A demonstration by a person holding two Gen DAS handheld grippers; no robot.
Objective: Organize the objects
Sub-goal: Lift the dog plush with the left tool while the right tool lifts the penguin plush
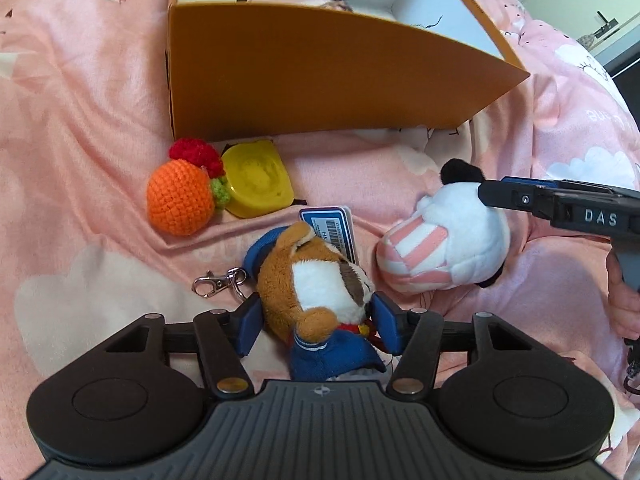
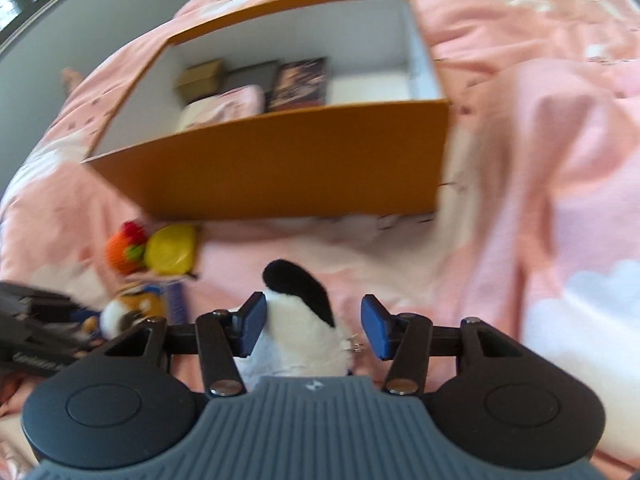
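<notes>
**Bed inventory: two plush toys under the grippers, box waiting**

We list by size. Pink bedspread (image 1: 100, 92): carries everything. Orange box (image 1: 320, 80): open-topped, partly filled at its far end, standing just beyond the loose items. Panda plush (image 1: 452, 240): lying on the bedspread; our right gripper (image 2: 312, 326) straddles it, jaws spread, near pad touching fur, not yet clamped. Dog plush (image 1: 316, 280): tagged and clipped, between the pads of our left gripper (image 1: 316, 326), apparently squeezed. Crochet orange (image 1: 180, 200) and yellow dish (image 1: 258, 180): touching, beside the box's near corner. We judge the step a double pickup; next, the right jaws should close, then both toys lift over the box wall.
</notes>
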